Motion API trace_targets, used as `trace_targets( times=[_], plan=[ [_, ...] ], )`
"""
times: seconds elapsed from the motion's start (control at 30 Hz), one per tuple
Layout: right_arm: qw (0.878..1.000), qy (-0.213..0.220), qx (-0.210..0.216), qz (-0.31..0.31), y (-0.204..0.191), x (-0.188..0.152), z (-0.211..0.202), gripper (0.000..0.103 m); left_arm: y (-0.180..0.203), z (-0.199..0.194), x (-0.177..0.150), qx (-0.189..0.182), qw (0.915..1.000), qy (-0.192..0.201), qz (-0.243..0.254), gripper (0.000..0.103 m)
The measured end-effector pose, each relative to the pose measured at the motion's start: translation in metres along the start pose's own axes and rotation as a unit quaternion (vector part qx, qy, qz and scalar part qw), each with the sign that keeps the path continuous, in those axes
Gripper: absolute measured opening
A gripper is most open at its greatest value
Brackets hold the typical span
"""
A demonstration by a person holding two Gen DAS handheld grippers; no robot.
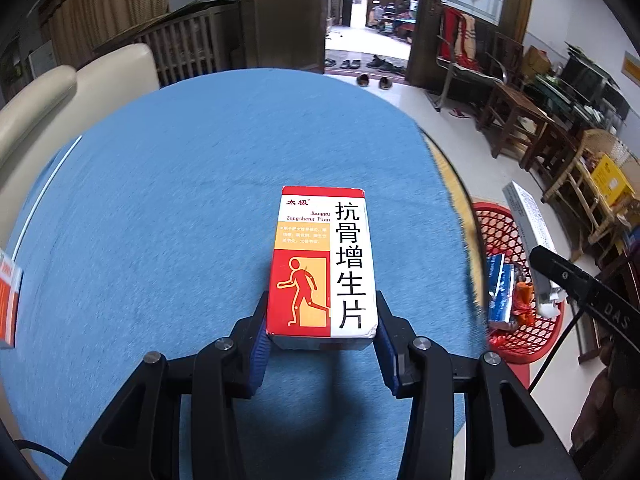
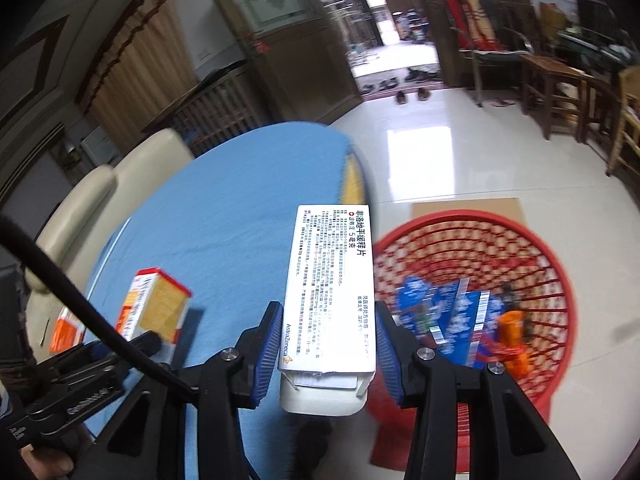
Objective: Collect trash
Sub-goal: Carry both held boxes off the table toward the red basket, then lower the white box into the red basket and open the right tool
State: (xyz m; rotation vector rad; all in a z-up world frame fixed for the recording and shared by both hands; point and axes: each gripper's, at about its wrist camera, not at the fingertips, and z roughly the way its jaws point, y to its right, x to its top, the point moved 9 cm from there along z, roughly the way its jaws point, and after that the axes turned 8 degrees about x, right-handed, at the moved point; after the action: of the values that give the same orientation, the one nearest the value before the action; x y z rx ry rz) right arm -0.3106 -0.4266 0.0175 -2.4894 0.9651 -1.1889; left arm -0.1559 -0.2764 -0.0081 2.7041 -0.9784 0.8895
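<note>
My left gripper [image 1: 322, 320] is shut on a red and white medicine box [image 1: 324, 260] and holds it just above the blue table [image 1: 180, 180]. My right gripper [image 2: 328, 332] is shut on a long white medicine box [image 2: 332, 288] at the table's right edge, beside the red mesh basket [image 2: 532, 240] on the floor. The basket also shows in the left wrist view [image 1: 500, 232], with the right gripper and its white box [image 1: 524, 216] above it. The left gripper's box shows in the right wrist view [image 2: 156, 304].
The basket holds blue packets [image 2: 440, 312] and an orange wrapper [image 2: 512, 332]. An orange box [image 1: 8, 300] lies at the table's left edge. A cream chair [image 1: 60, 92] stands behind the table. Wooden chairs [image 1: 516, 116] line the right wall. Cardboard [image 2: 468, 206] lies under the basket.
</note>
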Motion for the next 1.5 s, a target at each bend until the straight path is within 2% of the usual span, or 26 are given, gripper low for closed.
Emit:
trace_targets(
  times=[0.2, 0.3, 0.43, 0.83, 1.27, 1.5],
  plan=[
    [0.999, 0.021, -0.039, 0.031, 0.049, 0.011, -0.024, 0.048, 0.03, -0.001, 0.014, -0.017, 0.9996, 0.006, 0.023, 0.047],
    [0.998, 0.025, -0.046, 0.038, 0.061, 0.011, -0.032, 0.048, 0.05, 0.0, 0.019, -0.03, 0.9987, 0.007, 0.041, 0.047],
    [0.997, 0.028, -0.05, 0.048, 0.073, 0.012, -0.04, 0.048, 0.078, 0.001, 0.027, -0.045, 0.9973, 0.005, 0.058, 0.047],
    [0.995, 0.043, -0.054, 0.073, 0.105, 0.018, -0.059, 0.048, 0.128, 0.0, 0.038, -0.055, 0.9943, 0.002, 0.092, 0.047],
    [0.993, 0.043, -0.061, 0.09, 0.121, 0.018, -0.06, 0.048, 0.161, 0.006, 0.038, -0.06, 0.9916, -0.005, 0.115, 0.047],
    [0.993, 0.038, -0.068, 0.095, 0.128, 0.012, -0.055, 0.048, 0.161, 0.009, 0.037, -0.06, 0.9916, -0.008, 0.114, 0.047]
  ],
)
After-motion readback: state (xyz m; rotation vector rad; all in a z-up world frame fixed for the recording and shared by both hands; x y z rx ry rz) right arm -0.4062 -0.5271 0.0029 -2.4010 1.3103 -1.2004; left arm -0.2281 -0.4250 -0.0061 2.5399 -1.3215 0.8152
